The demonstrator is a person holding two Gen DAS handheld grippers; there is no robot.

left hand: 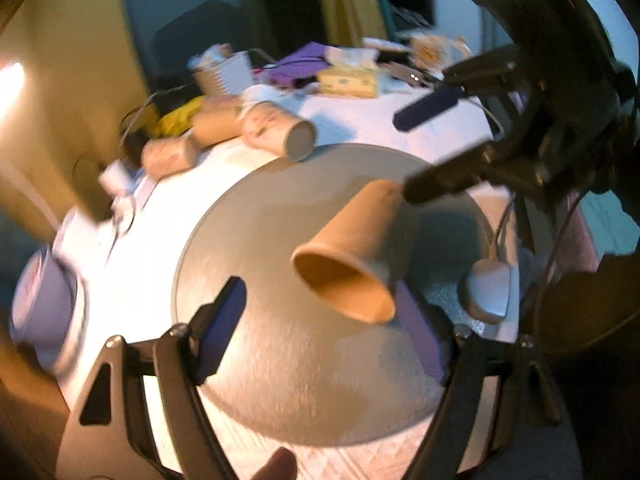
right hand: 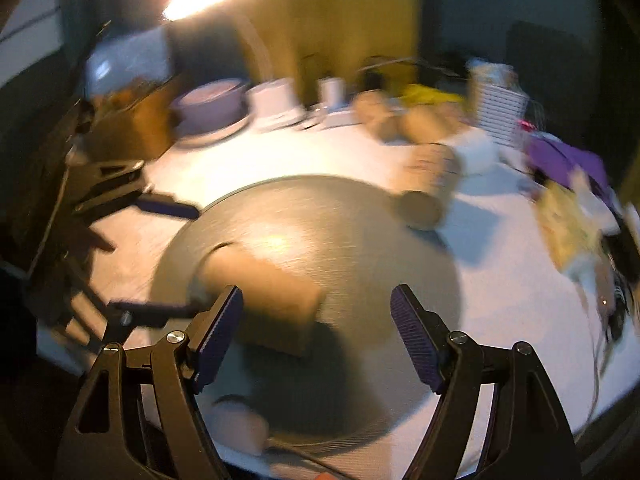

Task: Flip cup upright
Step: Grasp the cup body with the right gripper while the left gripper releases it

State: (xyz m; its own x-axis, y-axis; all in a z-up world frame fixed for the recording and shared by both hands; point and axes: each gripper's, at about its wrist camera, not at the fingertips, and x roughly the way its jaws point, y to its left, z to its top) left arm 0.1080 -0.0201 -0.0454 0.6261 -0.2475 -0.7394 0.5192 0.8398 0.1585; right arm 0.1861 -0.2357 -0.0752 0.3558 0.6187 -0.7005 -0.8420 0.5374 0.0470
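a: while both views are smeared with blur, you can still find the brown paper cup (left hand: 352, 256) lying tilted over the round grey mat (left hand: 280, 360), mouth toward your left camera. its far, narrow end is hard to read where a finger of your right gripper (left hand: 404, 152) meets it; i cannot tell if they touch.

b: and from the right wrist?

a: the cup (right hand: 264, 292) is a tan smudge beside the left finger of your right gripper (right hand: 316, 340). its mouth end is half hidden behind that finger (right hand: 216, 336). the jaws stand wide apart, gripping nothing.

b: your left gripper (left hand: 320, 336) too?

a: also spread wide. the cup's rim sits just by its right finger (left hand: 420, 336), between the two fingers in view, not squeezed.

b: what crowds you?

a: a patterned cup (left hand: 280, 130) lies on its side at the mat's far edge, with two more tan cups (left hand: 192, 136) beyond it, all blurred. a small white, rounded thing (left hand: 488, 288) rests on the mat's right side, its cord (left hand: 500, 216) running up past your right gripper. further back are a ribbed white container (left hand: 224, 72), a purple item (left hand: 304, 60) and a yellow tissue box (left hand: 348, 80).

b: and room?

a: the mat's near half shows bare grey surface. the white tablecloth (left hand: 380, 120) shows open patches between the mat and the back clutter. bowls (right hand: 212, 104) sit far left of the right view, well apart from the cup.
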